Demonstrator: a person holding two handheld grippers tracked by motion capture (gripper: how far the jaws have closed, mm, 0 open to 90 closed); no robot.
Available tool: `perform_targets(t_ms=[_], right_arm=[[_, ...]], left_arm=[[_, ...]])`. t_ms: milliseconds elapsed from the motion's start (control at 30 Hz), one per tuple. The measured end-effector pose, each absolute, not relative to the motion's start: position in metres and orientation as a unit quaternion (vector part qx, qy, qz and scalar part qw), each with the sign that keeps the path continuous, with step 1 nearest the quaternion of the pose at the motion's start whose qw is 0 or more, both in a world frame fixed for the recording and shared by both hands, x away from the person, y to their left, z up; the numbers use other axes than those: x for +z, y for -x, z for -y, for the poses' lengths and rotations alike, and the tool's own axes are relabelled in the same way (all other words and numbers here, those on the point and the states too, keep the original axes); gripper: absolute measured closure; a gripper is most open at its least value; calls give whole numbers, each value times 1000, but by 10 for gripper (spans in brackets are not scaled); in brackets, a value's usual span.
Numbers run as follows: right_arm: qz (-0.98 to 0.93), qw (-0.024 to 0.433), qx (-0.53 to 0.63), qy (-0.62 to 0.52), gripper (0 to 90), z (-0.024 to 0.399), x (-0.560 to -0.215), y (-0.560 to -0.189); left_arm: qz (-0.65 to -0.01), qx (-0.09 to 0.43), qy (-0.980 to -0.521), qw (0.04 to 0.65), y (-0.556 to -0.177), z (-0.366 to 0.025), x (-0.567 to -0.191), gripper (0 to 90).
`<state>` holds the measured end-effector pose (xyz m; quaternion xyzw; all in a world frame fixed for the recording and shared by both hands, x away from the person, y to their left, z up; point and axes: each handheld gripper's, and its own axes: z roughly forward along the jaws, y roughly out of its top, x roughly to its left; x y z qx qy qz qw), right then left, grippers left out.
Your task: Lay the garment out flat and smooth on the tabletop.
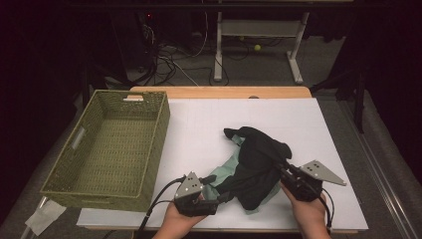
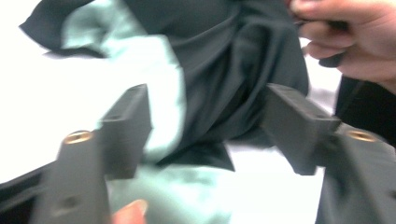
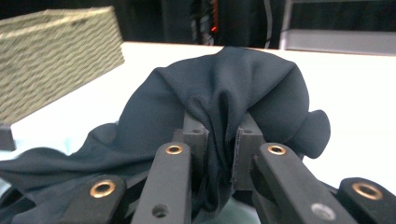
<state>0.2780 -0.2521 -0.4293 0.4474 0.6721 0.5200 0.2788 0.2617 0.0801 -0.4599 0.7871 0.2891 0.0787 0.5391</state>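
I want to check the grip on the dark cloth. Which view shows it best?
The right gripper view: the right gripper pinches a fold of the dark cloth. The high view shows its spread on the table; the left gripper view shows it blurred between open jaws.

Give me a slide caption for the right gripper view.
Right tongs pinch a fold of dark cloth above the white table.

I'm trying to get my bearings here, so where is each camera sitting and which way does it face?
High view: above the person's side, looking forward and down on the table, basket, dark cloth; both hands with tongs enter from below.
Left gripper view: rides the left tongs, jaws apart around the cloth; the other hand beyond.
Right gripper view: rides the right tongs, pinching a cloth fold, facing the basket.
All share the cloth.
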Motion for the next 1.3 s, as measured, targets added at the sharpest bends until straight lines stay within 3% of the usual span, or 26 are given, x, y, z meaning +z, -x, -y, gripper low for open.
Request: perform_targets(t_ms=[200, 400, 600, 1133, 1300], right_arm=[[-632, 313, 531, -469, 812, 285, -417, -273], [-591, 354, 543, -481, 817, 311, -401, -265], [-581, 375, 553, -466, 821, 311, -388, -257], [-743, 271, 535, -295, 810, 180, -418, -240], [-778, 226, 522, -268, 741, 153, -433, -232]], left_arm=[[-303, 92, -792, 521, -271, -82, -468, 197], [-315, 90, -796, 509, -277, -81, -471, 0], [-329, 98, -794, 501, -280, -82, -470, 0], [-347, 96, -774, 522, -282, -95, -465, 0], [-346, 97, -766, 533, -280, -99, -460, 0]])
